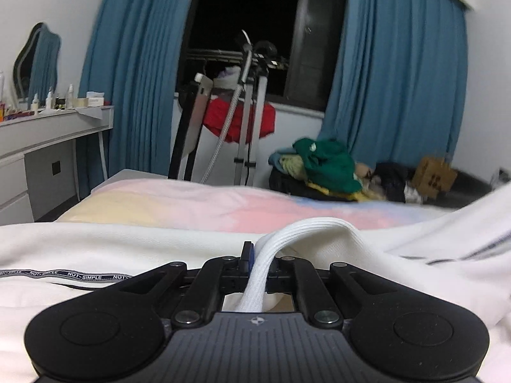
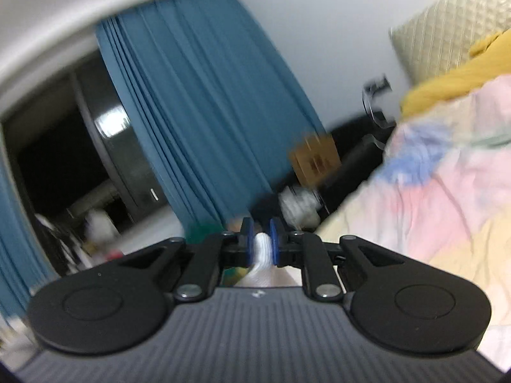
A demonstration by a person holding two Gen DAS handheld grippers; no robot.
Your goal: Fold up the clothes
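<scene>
Gripping white garment (image 1: 179,249), both claws

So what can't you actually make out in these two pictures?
- White garment, left wrist view: its type and full shape, cut off by the edges and the left tongs.
- Right wrist view: motion blur smears the cardboard box and its print.
- Right tongs: they pinch white fabric, the rest hidden beneath them.

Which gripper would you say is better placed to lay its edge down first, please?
Probably the left gripper: it pinches the white garment low over the bed. The right gripper, also shut on white fabric, points up toward the curtain.
</scene>
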